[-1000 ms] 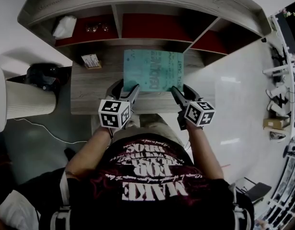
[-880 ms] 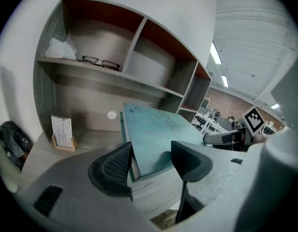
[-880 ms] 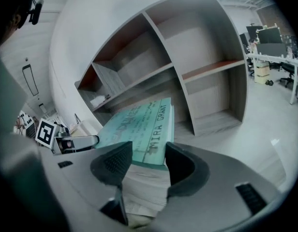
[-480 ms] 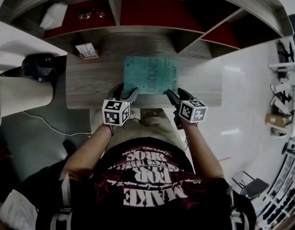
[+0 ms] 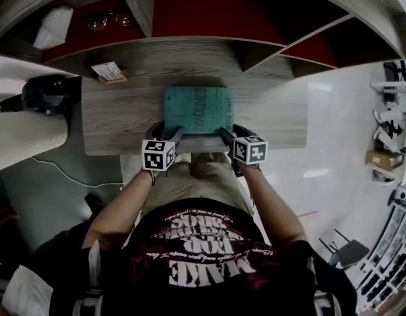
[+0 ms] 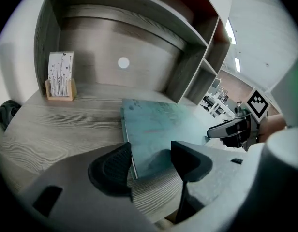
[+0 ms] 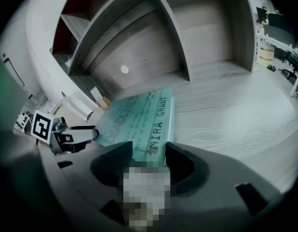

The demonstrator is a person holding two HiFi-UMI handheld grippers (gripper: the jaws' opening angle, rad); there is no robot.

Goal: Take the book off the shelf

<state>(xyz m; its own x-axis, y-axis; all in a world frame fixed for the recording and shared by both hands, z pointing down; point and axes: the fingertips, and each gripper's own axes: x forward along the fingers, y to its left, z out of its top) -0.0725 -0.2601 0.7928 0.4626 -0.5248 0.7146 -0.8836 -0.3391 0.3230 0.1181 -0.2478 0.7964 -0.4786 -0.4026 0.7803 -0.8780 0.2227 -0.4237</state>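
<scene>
The teal book [image 5: 198, 109] lies flat on the wooden desk [image 5: 117, 120], close to its front edge. My left gripper [image 5: 167, 131] straddles the book's near left corner. In the left gripper view its jaws [image 6: 151, 161] stand apart: the left pad is beside the book [image 6: 158, 124] and the right pad is over the cover, casting a shadow. My right gripper [image 5: 228, 133] sits at the near right corner. In the right gripper view the book's spine end [image 7: 156, 129] runs in between the jaws [image 7: 149, 161]. A mosaic patch hides whether the pads press.
A shelf unit with red-backed compartments [image 5: 203, 12] rises behind the desk, holding a white cloth [image 5: 51, 28] and glasses [image 5: 104, 22]. A small card holder [image 5: 107, 72] stands at the desk's back left. A black object [image 5: 41, 91] sits beyond the desk's left edge.
Both grippers have come down together with the book, from in front of the shelf to the desk. The book, held up and tilted before, now lies flat on the wood.
</scene>
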